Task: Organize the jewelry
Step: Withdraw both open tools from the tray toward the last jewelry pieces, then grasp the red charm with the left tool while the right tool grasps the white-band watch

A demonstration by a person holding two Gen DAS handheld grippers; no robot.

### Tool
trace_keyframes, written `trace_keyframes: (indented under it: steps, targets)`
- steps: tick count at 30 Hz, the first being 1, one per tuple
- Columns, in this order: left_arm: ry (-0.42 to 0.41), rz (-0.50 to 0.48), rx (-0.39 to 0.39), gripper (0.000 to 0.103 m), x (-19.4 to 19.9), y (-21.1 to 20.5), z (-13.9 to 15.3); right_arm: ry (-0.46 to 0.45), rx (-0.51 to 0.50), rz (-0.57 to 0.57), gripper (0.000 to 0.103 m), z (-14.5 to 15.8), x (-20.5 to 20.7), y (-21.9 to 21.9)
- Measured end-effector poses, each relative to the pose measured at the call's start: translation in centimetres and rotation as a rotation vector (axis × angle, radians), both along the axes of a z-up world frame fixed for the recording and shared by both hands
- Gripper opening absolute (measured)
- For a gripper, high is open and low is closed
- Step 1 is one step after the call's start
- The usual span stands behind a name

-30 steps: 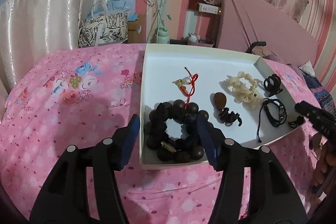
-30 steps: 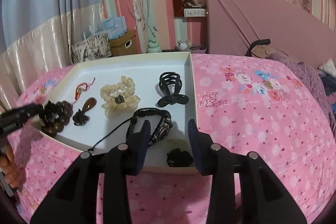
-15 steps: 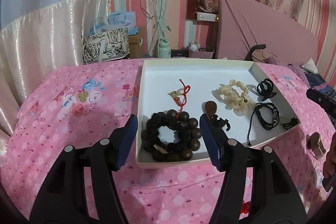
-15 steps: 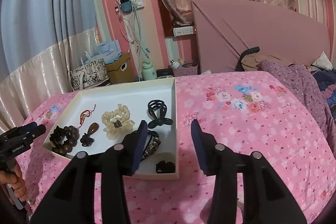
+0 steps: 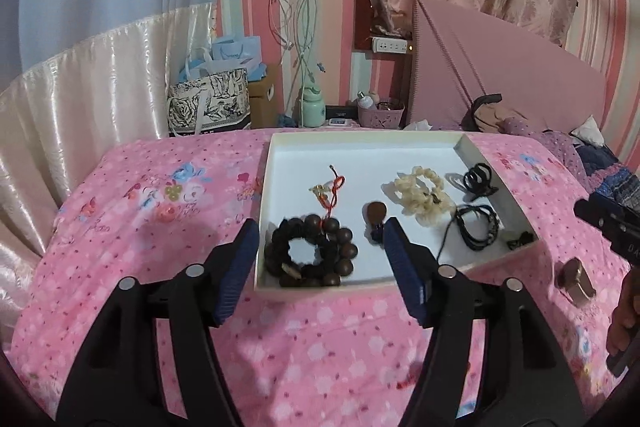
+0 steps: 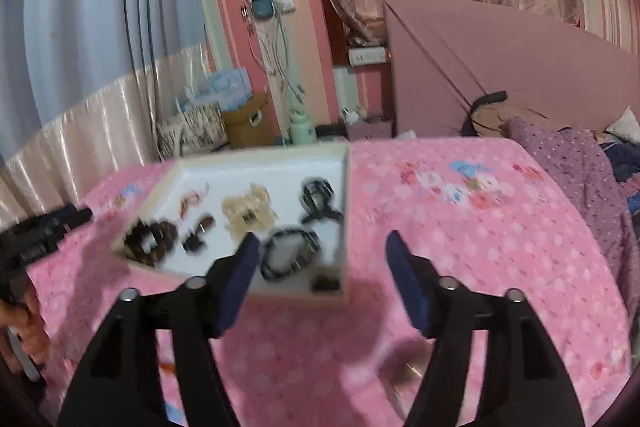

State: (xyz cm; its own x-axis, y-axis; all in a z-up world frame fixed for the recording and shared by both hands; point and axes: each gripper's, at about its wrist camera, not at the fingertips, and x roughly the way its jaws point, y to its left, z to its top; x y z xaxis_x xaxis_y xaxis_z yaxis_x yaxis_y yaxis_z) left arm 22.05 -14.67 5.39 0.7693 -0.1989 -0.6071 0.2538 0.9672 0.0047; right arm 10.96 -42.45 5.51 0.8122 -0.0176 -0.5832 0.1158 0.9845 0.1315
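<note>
A: The jewelry sits in the white tray (image 5: pixel 280 187) on the bed (image 5: pixel 160 227); the bead bracelet (image 5: pixel 310 251) hugs its near wall.

B: Left tool (image 5: pixel 320 267) and right tool (image 6: pixel 320 271), both just widening, hold nothing. A low reach could nudge that light tray.

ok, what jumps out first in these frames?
The shallow white cardboard tray on the pink floral bedspread. At its near left corner lies a chunky dark wooden bead bracelet; further right, a cream bead bracelet. The left tool hangs open and empty before it.
</note>
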Motion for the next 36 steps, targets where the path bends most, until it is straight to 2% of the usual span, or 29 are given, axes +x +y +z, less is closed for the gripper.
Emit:
trace_keyframes:
  steps: [4, 8, 11, 14, 16, 20, 28, 29, 31, 32, 33, 34, 36]
  targets:
    - [0.023, -0.007, 0.01, 0.067, -2.1, 0.4, -1.4, 0.051, -0.042, -0.035, 0.082, -1.2, -3.2, -2.2]
    - [0.07, -0.008, 0.003, 0.071, -4.1, 1.3, -3.9, 0.112, -0.046, -0.041, 0.083, -3.5, -6.2, -4.4]
    - [0.134, -0.01, -0.015, 0.071, -4.9, 1.4, -6.1, 0.139, -0.038, -0.051, 0.083, -5.0, -7.4, -5.3]
    - [0.167, -0.03, -0.021, 0.071, -5.7, 0.3, -7.4, 0.146, -0.016, -0.065, 0.084, -5.8, -8.0, -5.7]
    - [0.17, -0.058, -0.013, 0.071, -6.4, -0.8, -7.8, 0.145, -0.015, -0.071, 0.089, -6.2, -8.2, -5.7]
    - [0.161, -0.102, 0.018, 0.075, -7.2, -3.1, -8.2, 0.147, -0.02, -0.08, 0.09, -7.1, -8.2, -5.9]
    - [0.176, -0.124, 0.05, 0.075, -6.2, -5.8, -9.3, 0.173, -0.047, -0.081, 0.091, -8.1, -8.1, -5.5]
    - [0.178, -0.128, 0.053, 0.073, -6.1, -5.9, -9.5, 0.182, -0.047, -0.085, 0.092, -8.2, -8.0, -5.5]
    - [0.196, -0.125, 0.061, 0.058, -5.8, -6.2, -10.0, 0.195, -0.045, -0.089, 0.092, -8.4, -7.9, -5.6]
    - [0.209, -0.13, 0.052, 0.045, -5.6, -6.1, -10.2, 0.196, -0.04, -0.088, 0.092, -8.4, -7.9, -5.6]
    - [0.212, -0.127, 0.046, 0.025, -5.6, -6.0, -10.3, 0.196, -0.035, -0.087, 0.092, -8.5, -7.9, -5.7]
    - [0.224, -0.124, 0.041, 0.018, -5.4, -5.8, -10.4, 0.197, -0.03, -0.087, 0.092, -8.5, -7.9, -5.8]
    - [0.232, -0.126, 0.023, 0.014, -5.3, -5.5, -10.5, 0.205, -0.015, -0.088, 0.092, -8.6, -7.8, -6.0]
